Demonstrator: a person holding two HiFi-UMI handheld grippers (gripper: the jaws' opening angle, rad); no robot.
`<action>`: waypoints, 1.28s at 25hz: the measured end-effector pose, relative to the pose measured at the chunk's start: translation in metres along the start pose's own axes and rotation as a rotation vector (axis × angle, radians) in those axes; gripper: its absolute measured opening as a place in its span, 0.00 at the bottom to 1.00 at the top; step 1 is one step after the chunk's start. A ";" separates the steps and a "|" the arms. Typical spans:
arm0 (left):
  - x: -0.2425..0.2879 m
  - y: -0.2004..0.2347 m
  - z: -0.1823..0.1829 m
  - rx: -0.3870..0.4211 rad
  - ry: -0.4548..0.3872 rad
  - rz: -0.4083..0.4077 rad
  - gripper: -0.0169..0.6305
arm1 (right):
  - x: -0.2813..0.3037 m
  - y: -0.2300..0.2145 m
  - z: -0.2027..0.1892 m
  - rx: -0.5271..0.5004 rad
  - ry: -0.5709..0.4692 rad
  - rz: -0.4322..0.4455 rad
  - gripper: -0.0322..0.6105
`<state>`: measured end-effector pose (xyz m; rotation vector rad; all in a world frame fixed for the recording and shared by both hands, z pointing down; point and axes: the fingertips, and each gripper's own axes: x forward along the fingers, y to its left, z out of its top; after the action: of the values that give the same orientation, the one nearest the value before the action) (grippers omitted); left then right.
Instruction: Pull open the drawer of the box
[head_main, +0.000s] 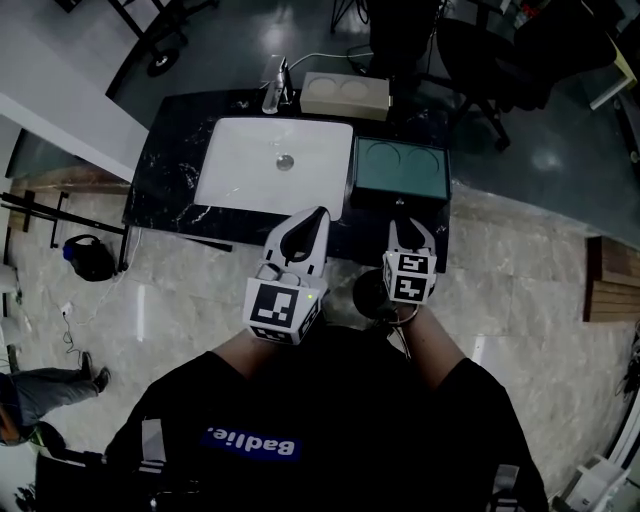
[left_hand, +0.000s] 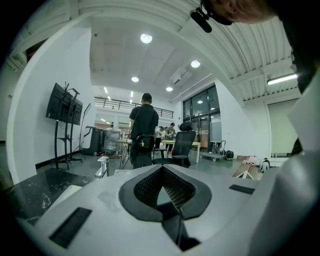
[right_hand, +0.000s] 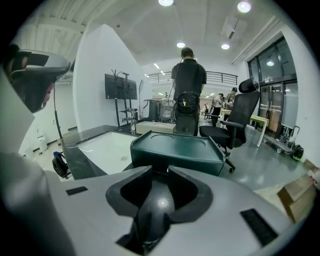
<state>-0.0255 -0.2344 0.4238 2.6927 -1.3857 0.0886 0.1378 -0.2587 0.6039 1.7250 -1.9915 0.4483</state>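
Dark marble counter (head_main: 165, 175) with a white sink (head_main: 240, 165) set in it; faucet (head_main: 272, 95) at the far rim and a beige box (head_main: 345, 95) just behind the basin. The dark green box (head_main: 400, 168) stands on the counter's right end, just beside the sink, with two round recesses in its top. Its near face is in shadow and the drawer's outline cannot be made out. Left gripper (head_main: 318, 216) is held over the counter's near edge, by the sink's near right corner. In the left gripper view its jaws (left_hand: 161, 169) meet at the tips with nothing between them. Right gripper (head_main: 411, 232) sits just in front of the green box's near face, apart from it. In the right gripper view its jaws (right_hand: 156, 172) stand apart and hold nothing, with the box (right_hand: 175, 150) straight ahead past the gap. Both grippers are level with each other, the person's forearms drawn in close to the body. Background: a person in black (right_hand: 187, 82) with back turned, a black office chair (right_hand: 240, 117), and a screen on a stand (left_hand: 64, 105).
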 end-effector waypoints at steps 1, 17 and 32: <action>-0.002 0.001 0.000 0.000 0.000 0.003 0.01 | 0.002 0.000 -0.001 -0.002 0.004 -0.003 0.17; -0.018 0.017 -0.006 0.015 0.020 0.033 0.01 | 0.041 -0.011 -0.021 0.016 0.081 -0.065 0.17; -0.023 0.022 -0.010 -0.004 0.035 0.040 0.01 | 0.062 -0.016 -0.025 0.074 0.118 -0.083 0.22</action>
<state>-0.0562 -0.2274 0.4328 2.6478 -1.4280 0.1363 0.1503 -0.2999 0.6580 1.7757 -1.8344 0.5884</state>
